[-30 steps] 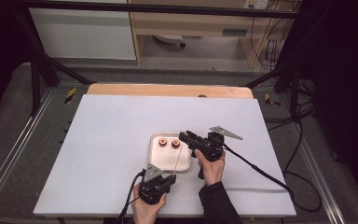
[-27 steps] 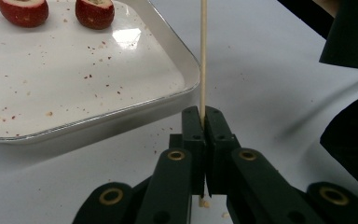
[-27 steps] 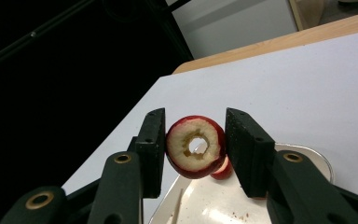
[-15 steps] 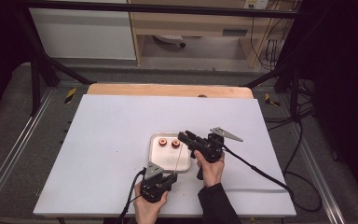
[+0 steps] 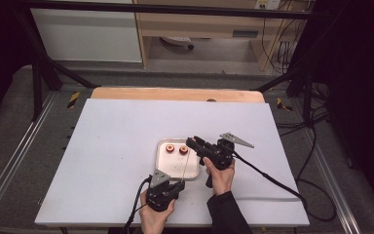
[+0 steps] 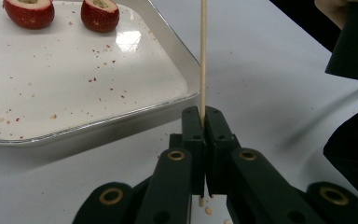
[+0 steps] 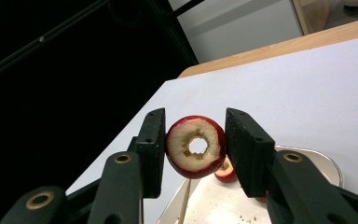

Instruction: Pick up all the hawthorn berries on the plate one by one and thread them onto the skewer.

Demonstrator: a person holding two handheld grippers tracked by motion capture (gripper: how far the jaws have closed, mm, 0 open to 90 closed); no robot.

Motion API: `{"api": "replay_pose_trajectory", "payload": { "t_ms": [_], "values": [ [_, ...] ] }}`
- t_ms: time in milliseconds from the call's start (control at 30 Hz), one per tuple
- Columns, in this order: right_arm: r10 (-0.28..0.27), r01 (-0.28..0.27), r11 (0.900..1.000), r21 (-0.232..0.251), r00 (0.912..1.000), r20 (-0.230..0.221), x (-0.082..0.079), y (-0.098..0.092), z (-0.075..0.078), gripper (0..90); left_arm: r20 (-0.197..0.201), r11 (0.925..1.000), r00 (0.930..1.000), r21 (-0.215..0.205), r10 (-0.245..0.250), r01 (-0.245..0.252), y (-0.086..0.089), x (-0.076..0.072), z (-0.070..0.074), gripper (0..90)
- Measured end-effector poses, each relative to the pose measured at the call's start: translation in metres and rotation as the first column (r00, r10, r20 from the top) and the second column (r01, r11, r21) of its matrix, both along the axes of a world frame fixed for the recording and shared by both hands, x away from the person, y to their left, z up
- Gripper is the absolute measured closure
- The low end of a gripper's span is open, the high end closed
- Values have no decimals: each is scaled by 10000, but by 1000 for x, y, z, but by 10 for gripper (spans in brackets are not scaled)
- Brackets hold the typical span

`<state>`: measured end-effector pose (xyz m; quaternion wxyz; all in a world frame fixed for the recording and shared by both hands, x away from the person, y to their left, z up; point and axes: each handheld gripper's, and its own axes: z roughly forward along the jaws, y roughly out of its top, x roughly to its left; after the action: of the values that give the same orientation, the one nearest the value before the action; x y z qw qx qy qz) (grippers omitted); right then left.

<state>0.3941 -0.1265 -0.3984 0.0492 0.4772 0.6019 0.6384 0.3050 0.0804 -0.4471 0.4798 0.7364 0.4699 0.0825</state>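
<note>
My left gripper (image 6: 204, 116) is shut on a thin wooden skewer (image 6: 203, 56), which rises upright from between the pads at the near edge of a white tray (image 6: 121, 116). Two cored red fruits (image 6: 29, 10) (image 6: 100, 14) lie at the tray's far side. My right gripper (image 7: 195, 126) is shut on a third cored red fruit (image 7: 196, 145), with the hole through its middle facing the camera. In the high view the right gripper (image 5: 191, 142) hovers over the tray's right edge, just above the skewer (image 5: 185, 165), and the left gripper (image 5: 179, 183) sits at the tray's near right corner.
The tray (image 5: 168, 165) lies in the front middle of a white table (image 5: 112, 141), with crumbs on its floor. A wooden board edge (image 5: 175, 94) runs along the table's back. A cable (image 5: 268, 178) trails right from the right gripper. Dark frame rails flank both sides.
</note>
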Motion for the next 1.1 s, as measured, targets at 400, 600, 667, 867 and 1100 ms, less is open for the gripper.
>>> {"api": "replay_pose_trajectory", "payload": {
  "t_ms": [400, 600, 667, 867, 1100],
  "values": [
    [82, -83, 9999, -61, 9999, -64, 0, 1, -2, 599, -107, 9998, 9999, -196, 67, -69, -1, 2, 0, 884],
    [73, -73, 9999, -96, 10000, 31, -3, 2, -3, 600, -238, 9988, 9997, -472, 100, -111, -4, 3, 0, 884],
    [88, -85, 9996, -264, 9999, 112, -3, 3, -5, 600, -242, 9979, 9996, -629, 114, -129, -4, 3, 2, 884],
    [285, -287, 9992, -283, 9996, -84, -8, 6, -8, 600, -284, 9955, 9990, -882, 332, -356, -5, 8, 7, 884],
    [689, -710, 9961, -522, 9968, -403, -12, 9, -15, 601, -147, 9956, 9987, -791, 483, -493, -2, 16, 13, 881]
  ]
}}
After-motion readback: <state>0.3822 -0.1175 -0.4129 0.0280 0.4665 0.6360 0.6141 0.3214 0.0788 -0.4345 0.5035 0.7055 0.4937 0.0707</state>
